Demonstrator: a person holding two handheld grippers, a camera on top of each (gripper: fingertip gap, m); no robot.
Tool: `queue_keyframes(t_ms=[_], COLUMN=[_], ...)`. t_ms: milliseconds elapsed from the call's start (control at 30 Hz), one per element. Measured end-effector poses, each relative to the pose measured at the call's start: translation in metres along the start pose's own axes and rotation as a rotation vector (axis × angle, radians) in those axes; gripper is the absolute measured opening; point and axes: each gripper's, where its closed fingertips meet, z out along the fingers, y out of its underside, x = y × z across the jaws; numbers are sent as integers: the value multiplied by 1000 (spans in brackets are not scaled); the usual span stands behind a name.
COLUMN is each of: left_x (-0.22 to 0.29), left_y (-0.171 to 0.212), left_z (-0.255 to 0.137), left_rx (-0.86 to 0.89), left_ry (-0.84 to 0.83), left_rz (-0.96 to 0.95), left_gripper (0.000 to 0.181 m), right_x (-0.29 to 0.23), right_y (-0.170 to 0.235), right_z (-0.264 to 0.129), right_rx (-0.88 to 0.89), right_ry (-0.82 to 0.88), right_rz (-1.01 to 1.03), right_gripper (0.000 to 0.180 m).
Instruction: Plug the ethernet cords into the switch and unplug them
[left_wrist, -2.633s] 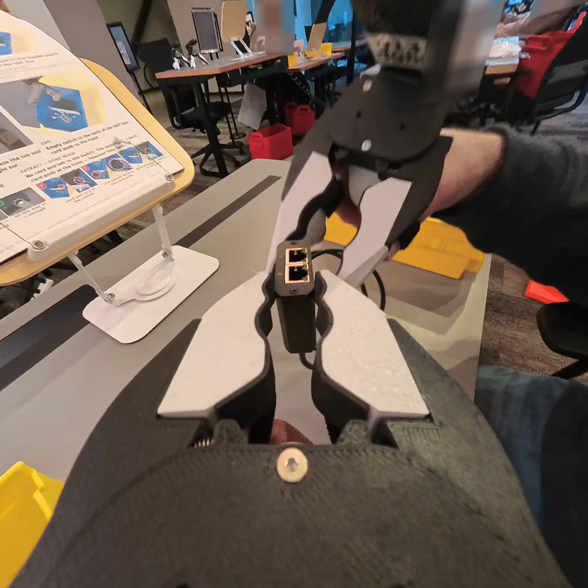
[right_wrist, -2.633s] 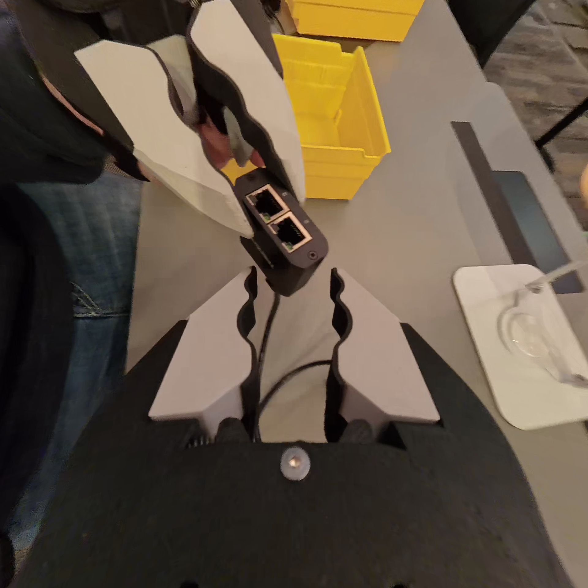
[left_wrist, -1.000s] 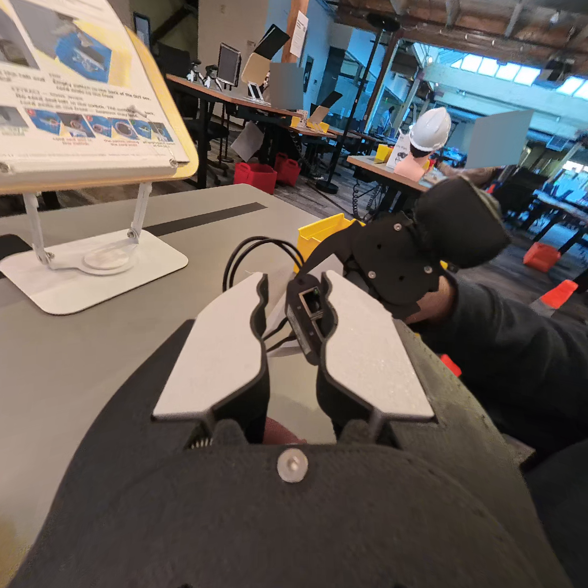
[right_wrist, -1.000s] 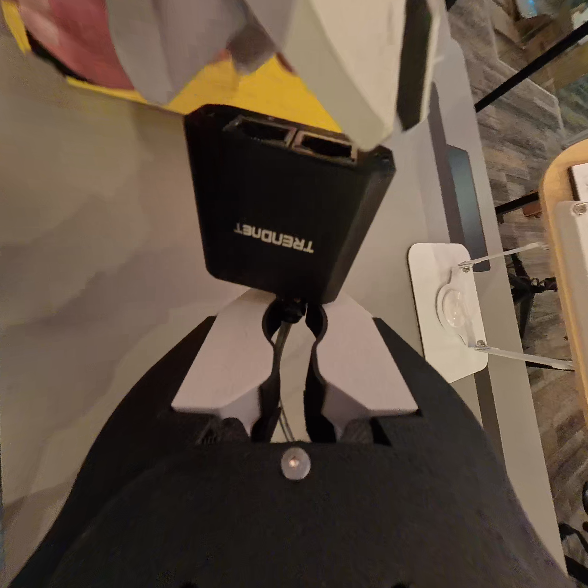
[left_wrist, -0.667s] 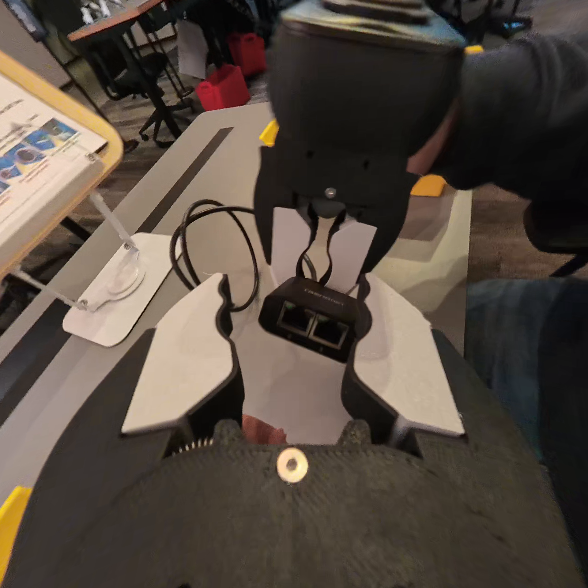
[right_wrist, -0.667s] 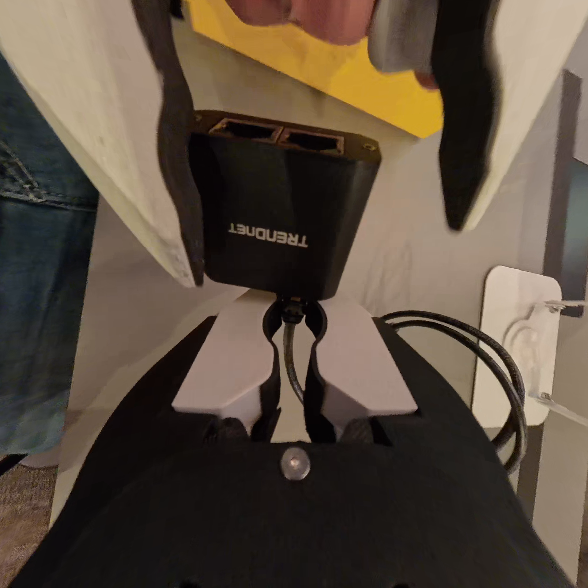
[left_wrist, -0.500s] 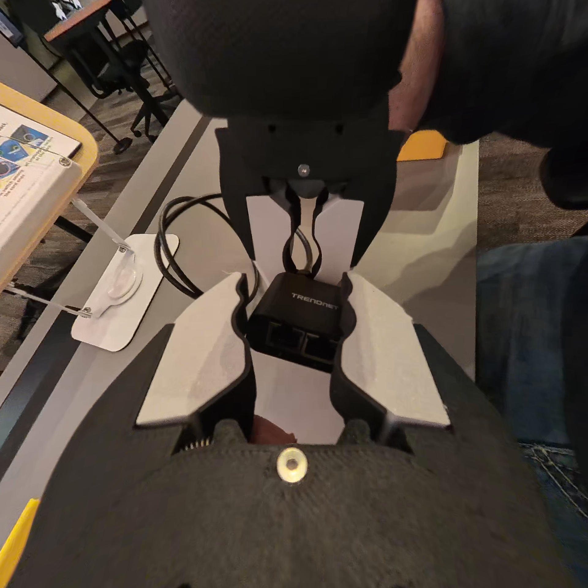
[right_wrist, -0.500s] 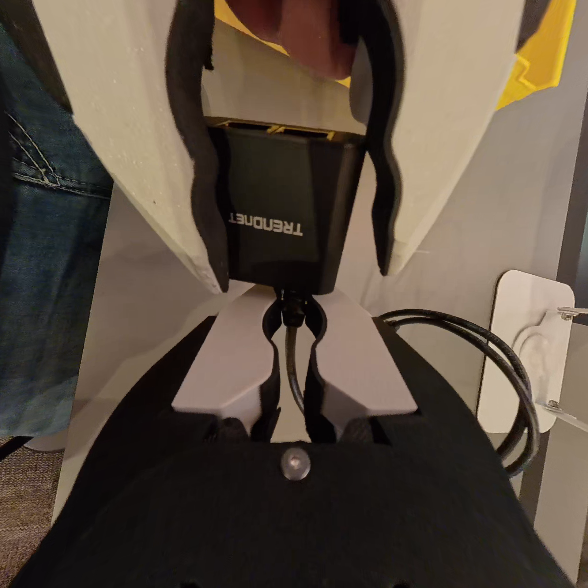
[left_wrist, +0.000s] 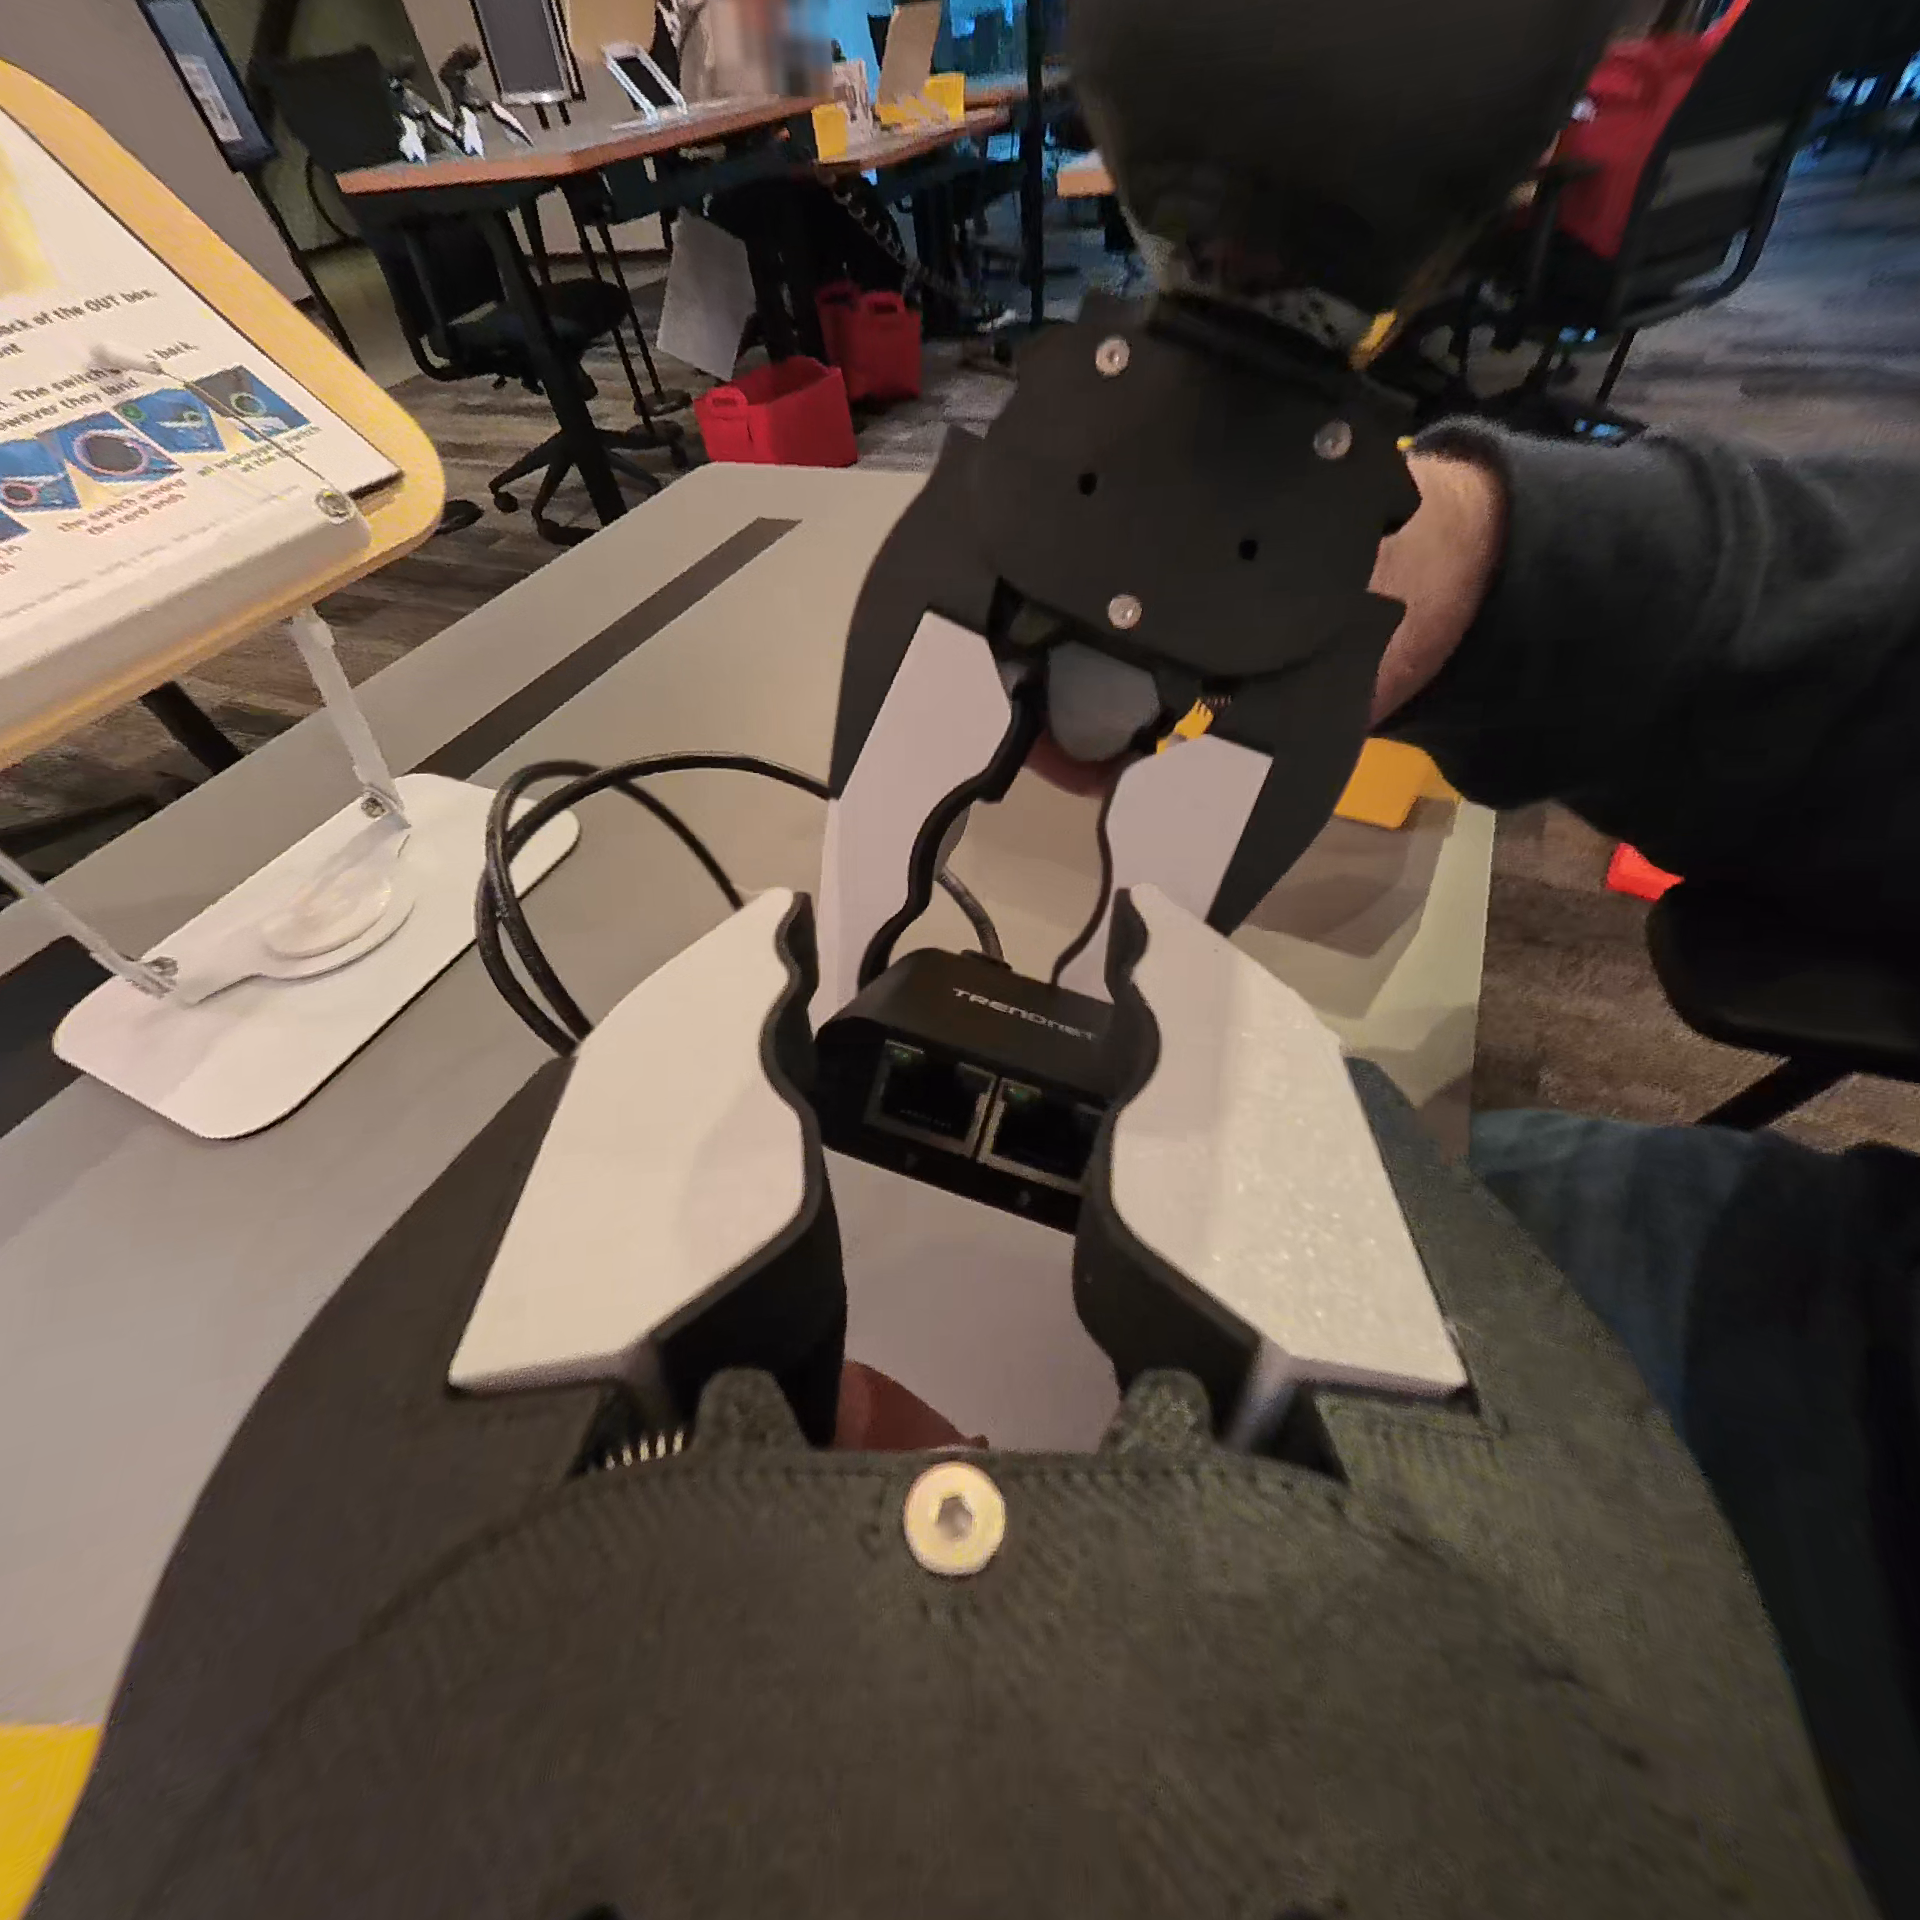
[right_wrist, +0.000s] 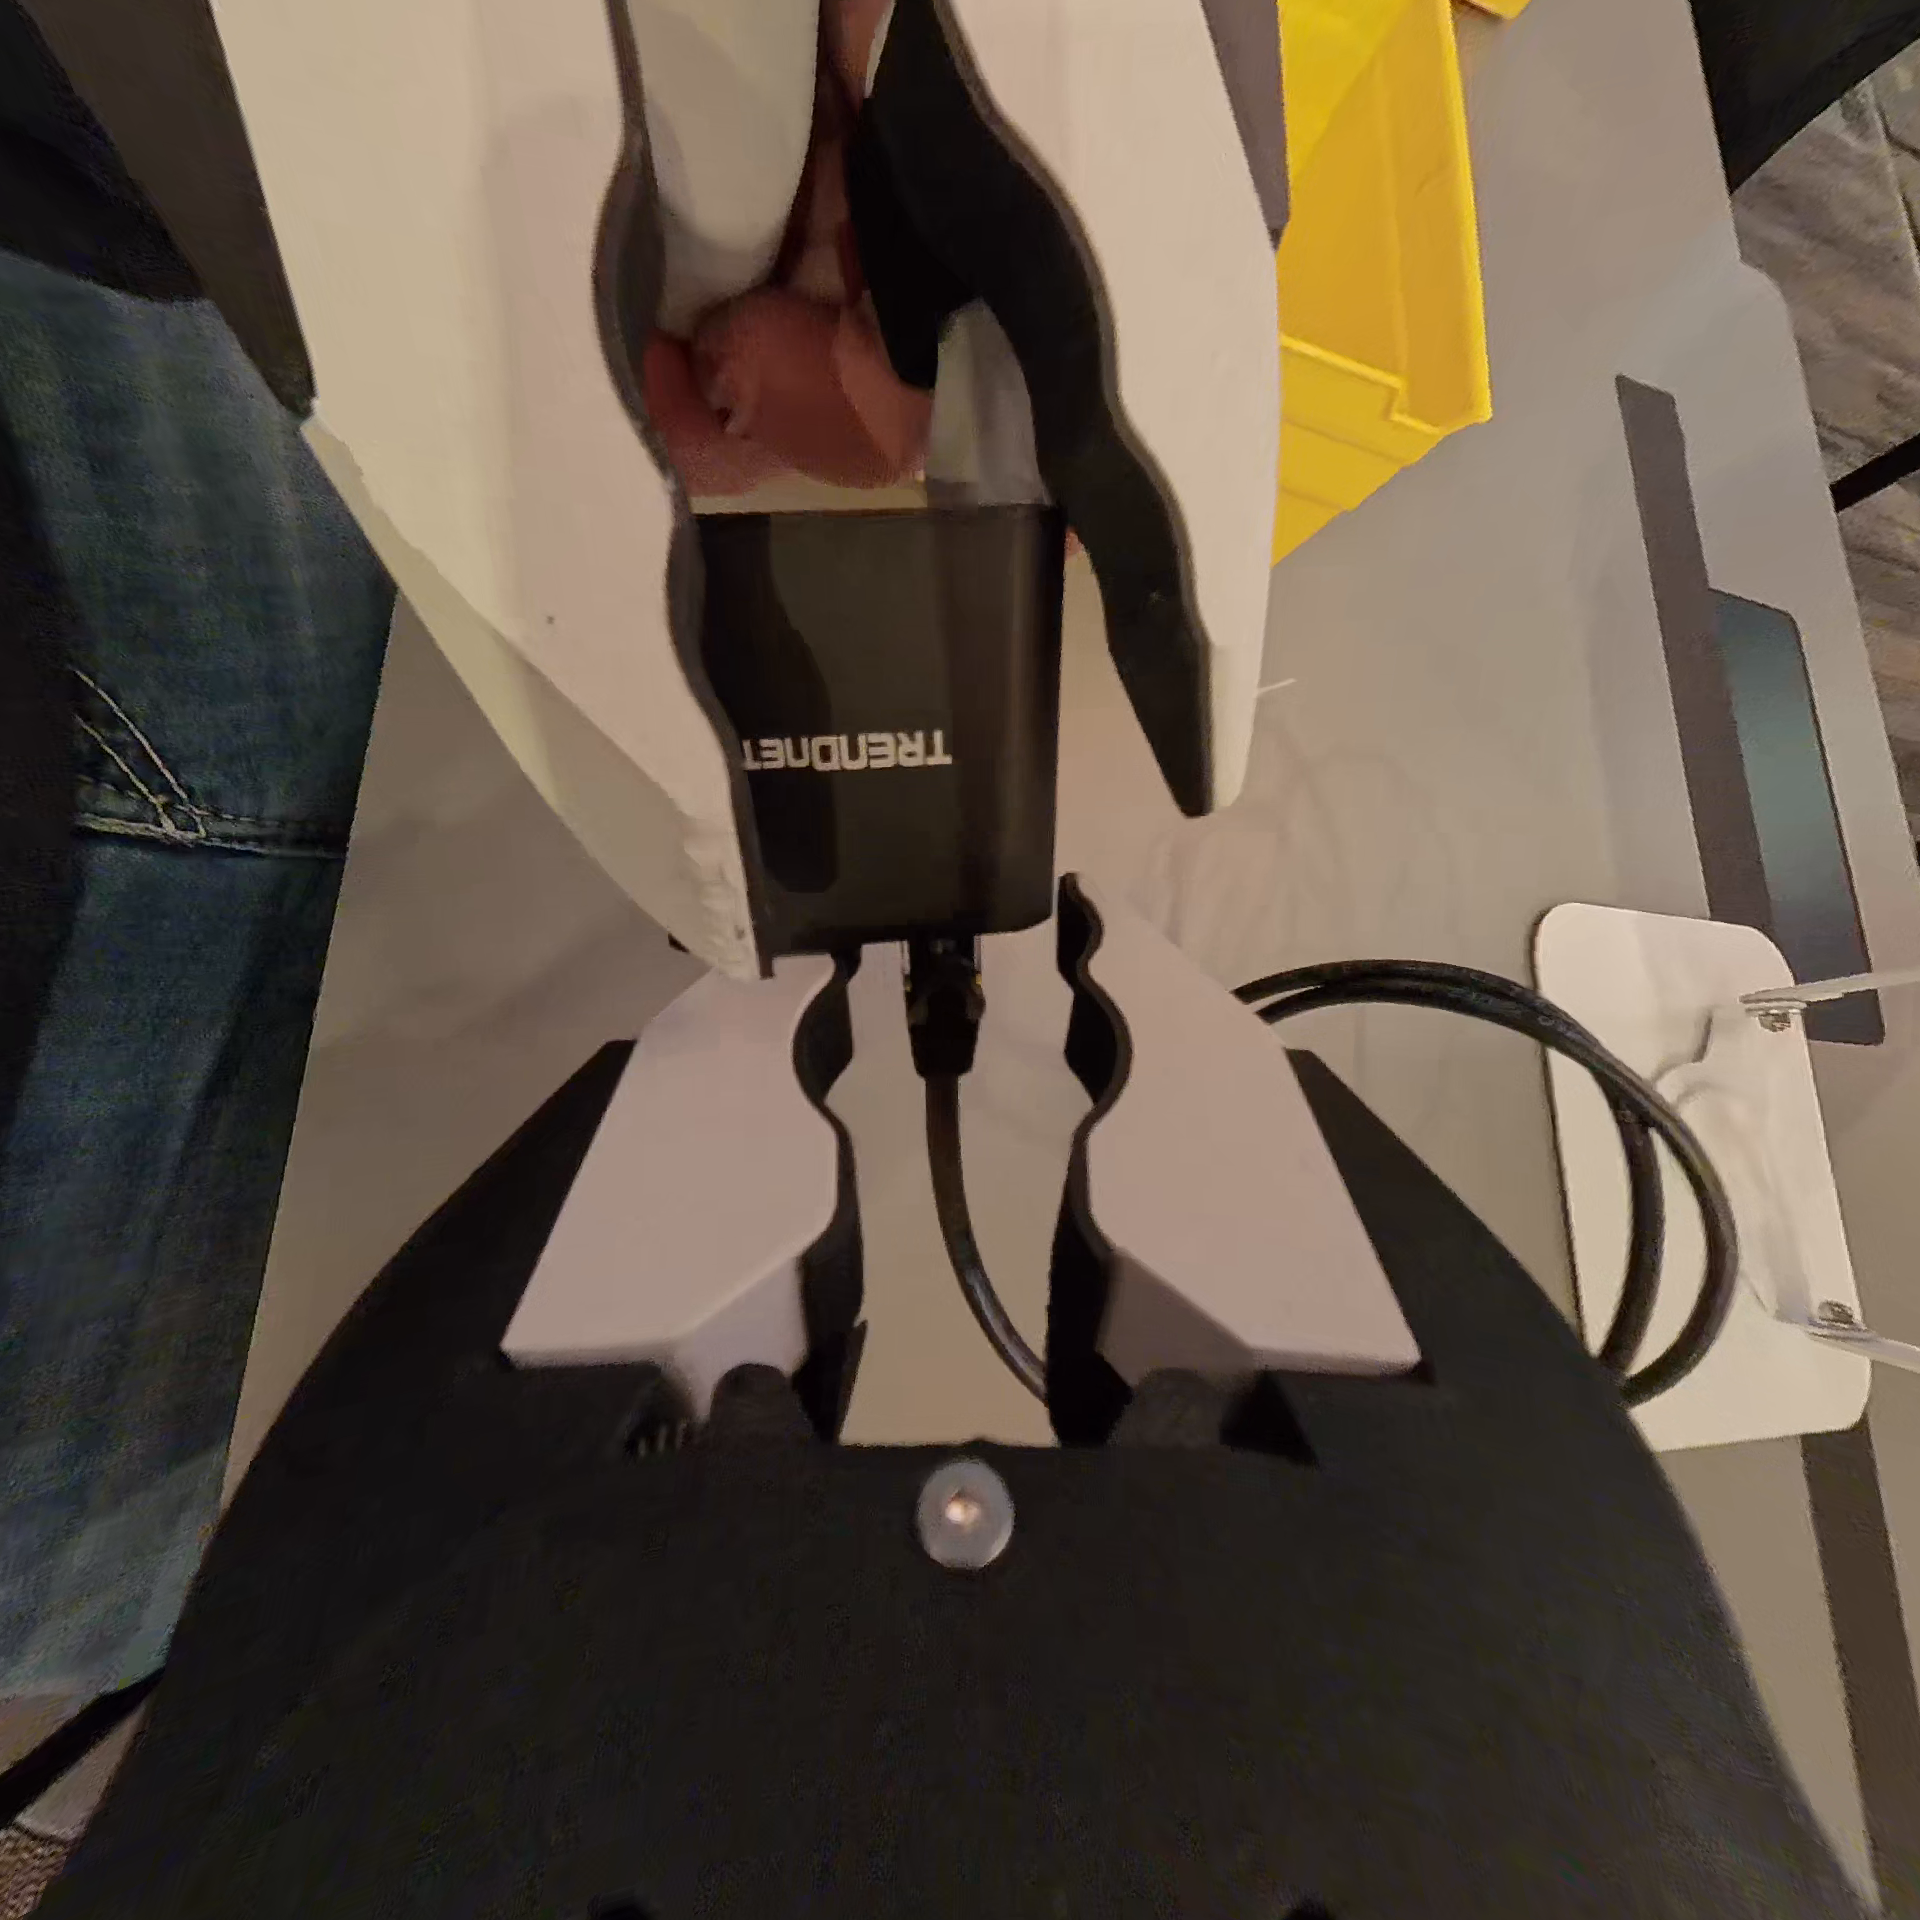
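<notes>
The black switch (left_wrist: 966, 1081) is held above the grey table (left_wrist: 156, 1247), its two empty ports facing the left wrist camera. My left gripper (left_wrist: 961, 904) is shut on its sides. In the right wrist view the switch (right_wrist: 894, 707) hangs between the left gripper's white fingers (right_wrist: 436, 416). A black ethernet cord's plug (right_wrist: 940, 997) sits in the switch's back port. My right gripper (right_wrist: 951, 935) is open, its fingers on either side of the plug without touching it; it also shows in the left wrist view (left_wrist: 1039, 925). The cord (right_wrist: 1662, 1143) loops over the table.
A white stand base (left_wrist: 291, 935) carries an instruction board (left_wrist: 156, 468) at the left. A yellow bin (right_wrist: 1371, 260) stands beyond the switch on the table. A person's jeans leg (right_wrist: 156, 831) lies beside the table edge. Desks and chairs fill the room behind. Spacing between my two grippers at the tips: around 6 cm.
My left gripper has closed on the switch's sides. My right gripper, shut on the cord's plug half a second ago, has opened; the plug stays in the switch.
</notes>
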Motion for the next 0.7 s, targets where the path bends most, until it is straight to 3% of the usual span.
queue_keyframes(t_ms=[100,167,267,500,700], left_x=[-2,-1,2,4,5], left_y=[-7,-9,-9,3,13], left_z=[-1,-2,-2,1,-2], left_rx=[51,70,91,25,-95], left_ry=[-3,11,34,39,2], left_rz=[-35,-56,-76,-33,137], left_gripper=[50,50,50,50,56], right_x=[-5,-11,-5,-9,-10], right_y=[-2,-4,-4,5,17], right_z=[3,5,6,8,3], right_rx=[41,67,90,39,-32], right_ry=[-33,-71,-39,-63,-65], right_rz=[39,58,72,54,25], right_gripper=[53,53,8,7,7])
